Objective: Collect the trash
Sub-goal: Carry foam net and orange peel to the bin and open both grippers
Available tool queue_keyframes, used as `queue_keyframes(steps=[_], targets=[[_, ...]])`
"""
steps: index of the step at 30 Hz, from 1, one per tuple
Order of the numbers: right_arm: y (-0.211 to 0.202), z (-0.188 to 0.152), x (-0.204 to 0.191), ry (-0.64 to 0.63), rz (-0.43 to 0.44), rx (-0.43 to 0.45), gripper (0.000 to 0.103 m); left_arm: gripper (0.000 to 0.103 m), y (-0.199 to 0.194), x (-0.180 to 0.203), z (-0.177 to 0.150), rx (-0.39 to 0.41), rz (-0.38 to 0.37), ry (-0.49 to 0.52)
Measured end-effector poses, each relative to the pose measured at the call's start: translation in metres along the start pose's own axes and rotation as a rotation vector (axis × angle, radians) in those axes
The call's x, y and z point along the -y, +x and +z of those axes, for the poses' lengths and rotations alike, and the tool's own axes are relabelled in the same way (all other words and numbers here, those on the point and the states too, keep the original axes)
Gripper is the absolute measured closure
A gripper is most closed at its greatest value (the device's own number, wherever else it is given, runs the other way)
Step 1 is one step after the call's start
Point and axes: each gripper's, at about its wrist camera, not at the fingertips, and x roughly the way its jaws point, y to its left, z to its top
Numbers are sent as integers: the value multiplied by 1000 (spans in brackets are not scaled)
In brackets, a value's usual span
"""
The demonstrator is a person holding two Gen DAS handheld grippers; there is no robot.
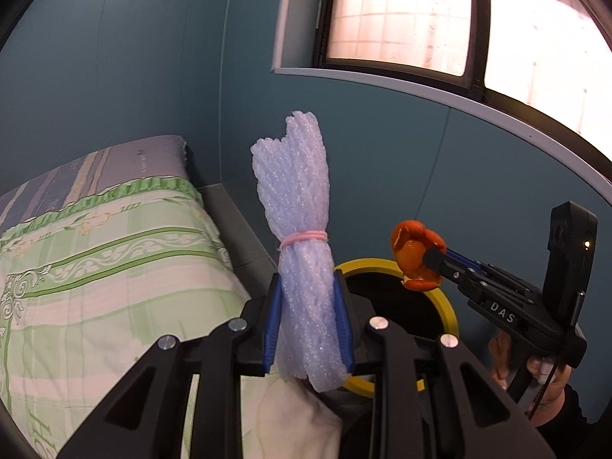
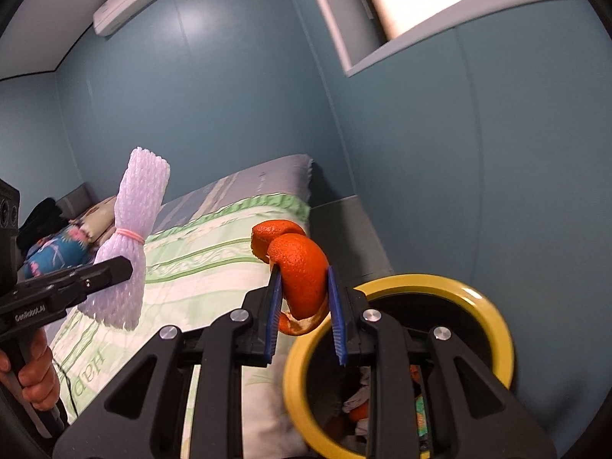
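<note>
My left gripper (image 1: pixel 308 321) is shut on a bundle of pale lilac foam fruit netting (image 1: pixel 302 229) tied with a pink rubber band, held upright beside the bed. It also shows in the right wrist view (image 2: pixel 130 237). My right gripper (image 2: pixel 304 306) is shut on a piece of orange peel (image 2: pixel 302 267), held above the near rim of a yellow-rimmed trash bin (image 2: pixel 493 329). In the left wrist view the peel (image 1: pixel 415 254) hangs over the bin rim (image 1: pixel 445 306). The bin holds several scraps of trash.
A bed with a green patterned cover (image 1: pixel 95 267) lies left of the bin. A grey ledge (image 2: pixel 344 229) runs along the blue wall (image 1: pixel 114 76). A window (image 1: pixel 420 19) is above. Clothes (image 2: pixel 57 244) lie at the far end of the bed.
</note>
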Motion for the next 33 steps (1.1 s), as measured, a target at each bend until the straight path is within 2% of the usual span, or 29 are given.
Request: queue_keyframes(steps=[4, 12, 15, 24, 28, 33], targets=[[-3, -3, 13, 19, -47, 2, 81, 79, 18, 16, 1, -26, -43, 3], [6, -10, 36, 78, -120, -30, 81, 79, 65, 37, -3, -80, -80, 21], [14, -12, 41, 88, -150, -50, 81, 79, 92, 41, -8, -126, -95, 16], [35, -14, 67, 124, -183, -94, 81, 79, 150, 50, -25, -232, -126, 11], [40, -17, 73, 119, -205, -110, 81, 79, 177, 45, -31, -305, -159, -34], [42, -19, 80, 124, -215, -124, 81, 78, 190, 41, -38, -334, -174, -52]])
